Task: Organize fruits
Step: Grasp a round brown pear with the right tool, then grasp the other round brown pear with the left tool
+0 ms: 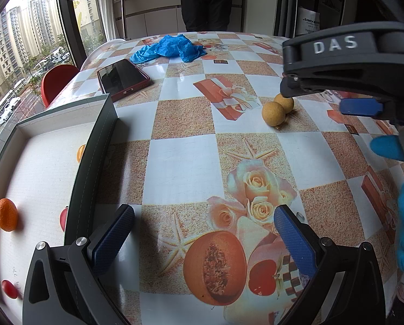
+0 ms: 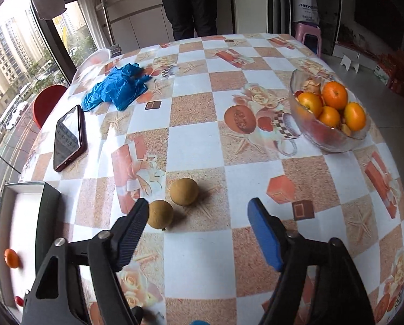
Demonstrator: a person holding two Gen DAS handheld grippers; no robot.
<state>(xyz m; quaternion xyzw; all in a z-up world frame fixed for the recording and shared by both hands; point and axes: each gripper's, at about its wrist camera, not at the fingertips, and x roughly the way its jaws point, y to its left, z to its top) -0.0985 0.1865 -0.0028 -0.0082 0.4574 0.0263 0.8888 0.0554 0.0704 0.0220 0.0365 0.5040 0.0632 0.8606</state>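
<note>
While two tan round fruits (image 2: 172, 203) lie touching each other near the middle of the tabletop (image 2: 199, 146), the right tool (image 2: 199, 233) hangs just above and in front of them, its jaws partly apart and holding nothing; the nearer fruit sits just beside its dark left finger (image 2: 128, 235). No earlier picture is needed to see that nothing lies between the pads. Oranges (image 2: 334, 94) fill a glass bowl (image 2: 329, 140) toward the tabletop's right edge. At the left edge stands a white tray (image 1: 39, 162) with a small orange (image 1: 6, 214) and little red fruits (image 1: 9, 289) inside. The left tool (image 1: 202, 238) hovers beside that tray, jaws wide apart and empty. Farther off, a phone (image 2: 67, 138) and crumpled blue gloves (image 2: 118, 89) lie toward the far left corner, and a person in dark clothes (image 2: 191, 2) stands beyond the far edge.
</note>
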